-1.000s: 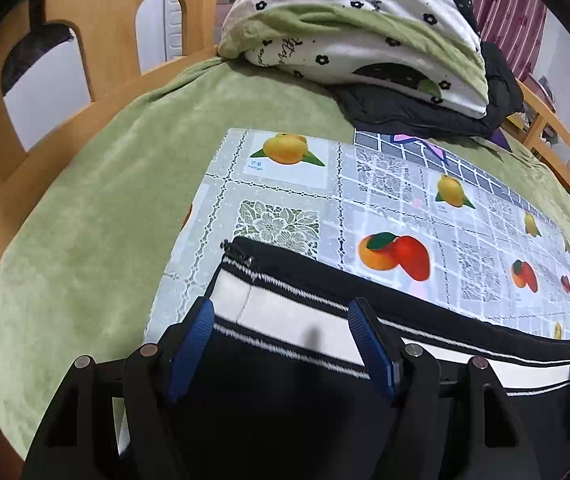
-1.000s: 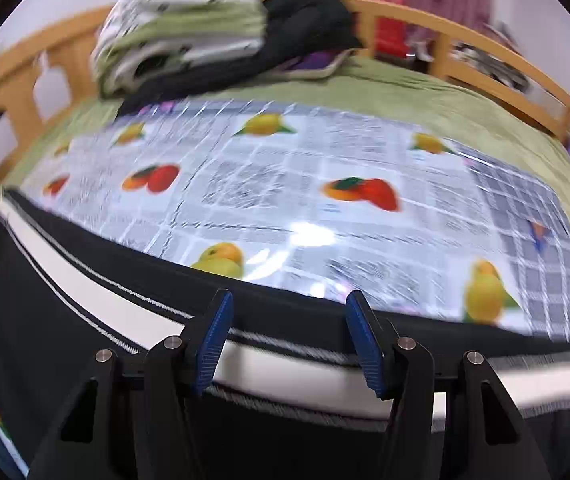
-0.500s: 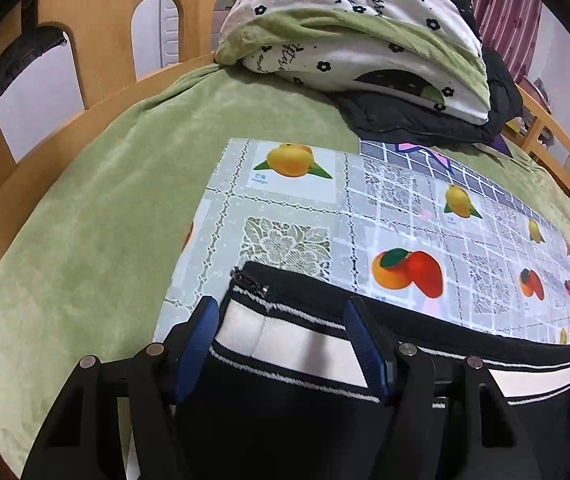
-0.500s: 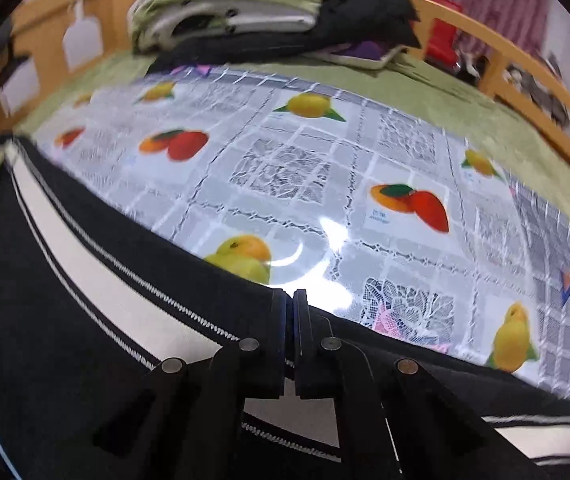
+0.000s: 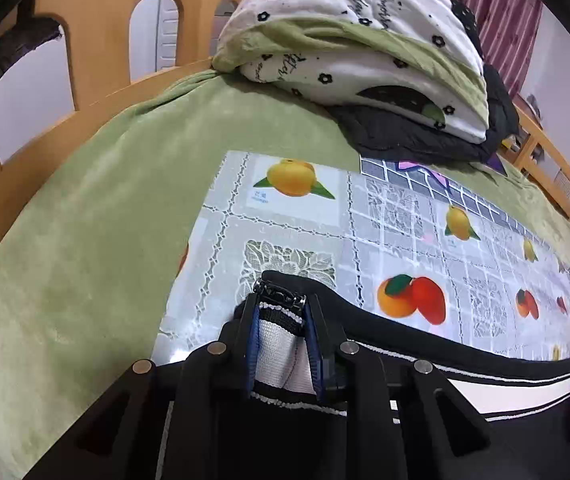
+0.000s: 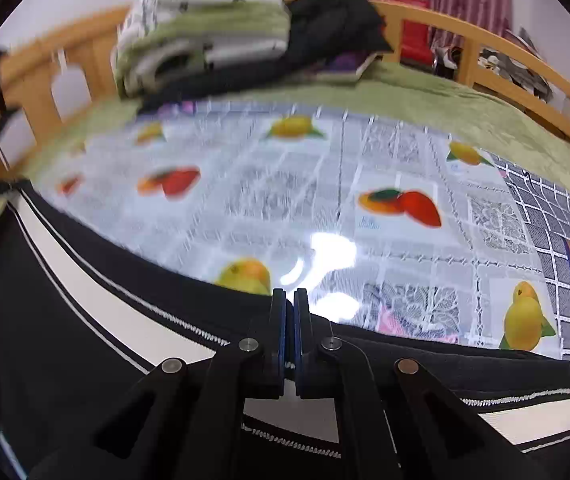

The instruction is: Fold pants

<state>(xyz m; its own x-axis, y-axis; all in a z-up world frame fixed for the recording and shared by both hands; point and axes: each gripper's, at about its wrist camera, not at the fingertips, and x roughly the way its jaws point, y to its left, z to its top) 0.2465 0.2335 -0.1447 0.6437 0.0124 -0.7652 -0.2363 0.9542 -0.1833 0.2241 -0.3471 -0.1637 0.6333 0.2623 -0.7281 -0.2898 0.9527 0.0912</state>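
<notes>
Black pants (image 5: 465,392) with a white side stripe lie along the near edge of a fruit-print cloth (image 5: 405,240). My left gripper (image 5: 279,304) is at the pants' left end, by the zipper. Its jaws are closing, and the blue pads squeeze the bunched white stripe between them. In the right wrist view the pants (image 6: 85,300) run across the bottom. There my right gripper (image 6: 289,294) is shut, its fingers pinching the pants' black far edge, which puckers towards them.
The patterned cloth lies on a green blanket (image 5: 85,220) on a bed with wooden rails (image 5: 97,32). A folded pile of white and green bedding (image 5: 357,40) sits on a black garment (image 5: 413,136) at the far end. A side rail (image 6: 485,48) borders the right.
The left jaws have closed from wide apart onto the pants' end, bunching the white stripe. The right jaws shut half a second ago and have stayed shut.
</notes>
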